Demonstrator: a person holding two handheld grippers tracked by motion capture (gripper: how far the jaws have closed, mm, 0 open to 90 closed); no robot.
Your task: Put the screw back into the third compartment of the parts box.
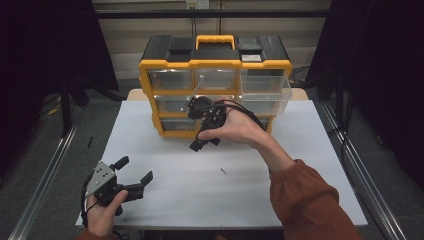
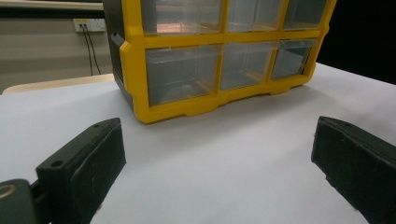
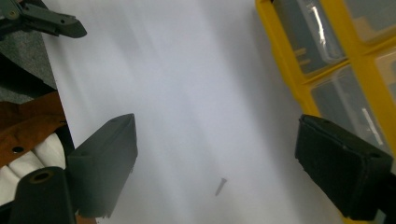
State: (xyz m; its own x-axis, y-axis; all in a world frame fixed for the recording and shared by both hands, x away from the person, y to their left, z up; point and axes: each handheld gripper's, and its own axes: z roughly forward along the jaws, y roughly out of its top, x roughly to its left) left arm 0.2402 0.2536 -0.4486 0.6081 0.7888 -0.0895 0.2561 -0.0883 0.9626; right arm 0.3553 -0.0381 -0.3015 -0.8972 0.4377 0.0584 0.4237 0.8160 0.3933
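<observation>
A small dark screw (image 1: 223, 171) lies alone on the white table (image 1: 300, 165); in the right gripper view the screw (image 3: 220, 186) sits low between the jaws, apart from both. My right gripper (image 1: 204, 142) hangs open in front of the yellow-and-black drawer organizer (image 1: 215, 65), tilted down toward the table, nothing between its fingers. My left gripper (image 1: 136, 169) rests open near the table's front left corner, empty. Its own view looks across the table at the organizer (image 2: 210, 70) between the wide left gripper (image 2: 218, 126) jaws.
The organizer has clear drawers; one on its right side (image 1: 267, 95) stands pulled out. In the right gripper view the organizer (image 3: 303, 70) lies along the right edge and the other gripper (image 3: 46, 21) is at the top left. Dark floor surrounds the table.
</observation>
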